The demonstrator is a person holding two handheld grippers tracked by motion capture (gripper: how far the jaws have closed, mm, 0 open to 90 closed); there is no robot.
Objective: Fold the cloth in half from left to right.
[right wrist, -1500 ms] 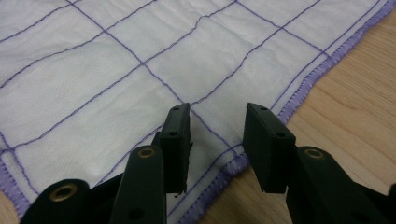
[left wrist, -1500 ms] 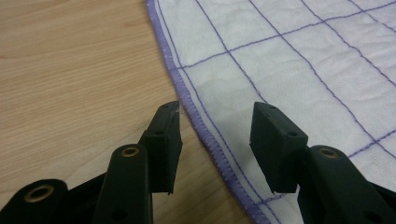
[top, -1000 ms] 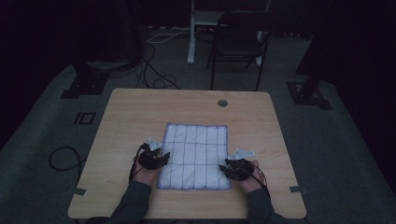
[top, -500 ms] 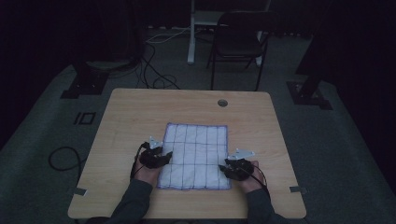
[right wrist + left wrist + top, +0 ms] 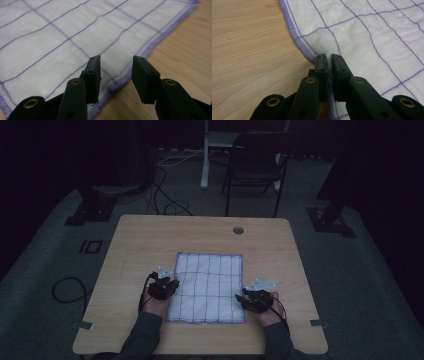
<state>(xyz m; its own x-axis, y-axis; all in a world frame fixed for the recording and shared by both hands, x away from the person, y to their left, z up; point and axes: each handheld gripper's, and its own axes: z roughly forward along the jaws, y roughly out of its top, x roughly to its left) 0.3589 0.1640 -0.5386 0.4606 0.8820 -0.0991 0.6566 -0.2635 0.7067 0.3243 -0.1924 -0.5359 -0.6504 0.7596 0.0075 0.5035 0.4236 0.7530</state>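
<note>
cloth [image 5: 367,32] edge pinched between left jaws

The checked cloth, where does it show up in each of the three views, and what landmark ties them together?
High view: the checked cloth lies flat at the table's near middle, between both grippers.
Left gripper view: it covers the upper right, its edge pinched in the left gripper.
Right gripper view: it covers the upper left, its edge between the open fingers of the right gripper.
Shared landmark: the cloth's purple stitched hem.
</note>
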